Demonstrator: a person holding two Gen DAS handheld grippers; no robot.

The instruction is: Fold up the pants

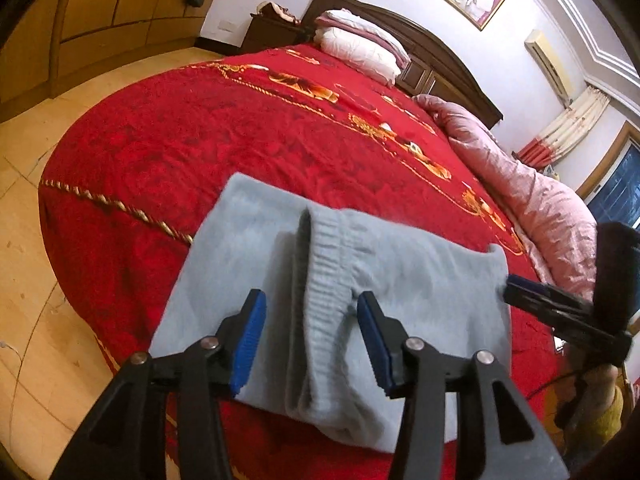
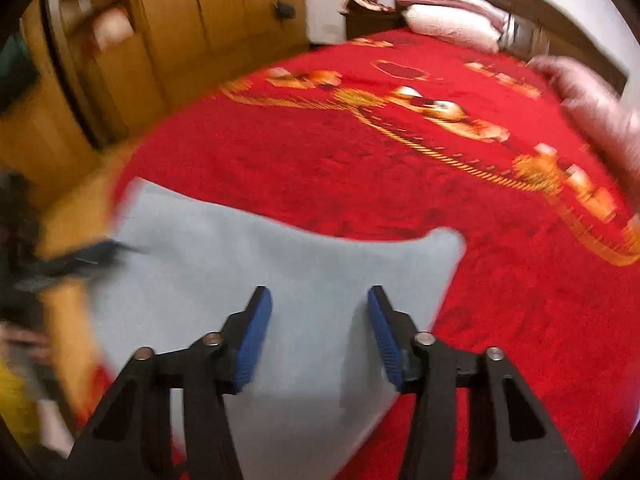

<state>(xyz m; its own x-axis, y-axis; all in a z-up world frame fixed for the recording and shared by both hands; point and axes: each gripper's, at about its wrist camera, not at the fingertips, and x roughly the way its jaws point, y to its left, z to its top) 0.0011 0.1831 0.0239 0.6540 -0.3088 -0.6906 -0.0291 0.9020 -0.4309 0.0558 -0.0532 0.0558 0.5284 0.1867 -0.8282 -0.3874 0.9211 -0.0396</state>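
Light grey pants (image 1: 420, 272) lie folded on the red bedspread (image 1: 240, 140) near the bed's front edge. A ribbed waistband (image 1: 328, 264) forms a raised fold across the top layer. My left gripper (image 1: 312, 300) is open just above the pants, its blue pads on either side of that ribbed fold and holding nothing. In the right wrist view, which is motion-blurred, my right gripper (image 2: 320, 292) is open above the smooth grey pants (image 2: 240, 248). From the left wrist view the right gripper (image 1: 520, 286) reaches the pants' right corner. The left gripper (image 2: 92, 256) shows as a dark blur at the pants' left edge.
White and pink pillows (image 1: 360, 46) rest against the dark headboard at the far end. A bunched pink quilt (image 1: 532, 184) runs along the bed's right side. A wooden wardrobe (image 1: 100, 12) and tiled floor (image 1: 32, 280) lie to the left. A person's yellow sleeve (image 1: 608, 412) is at the lower right.
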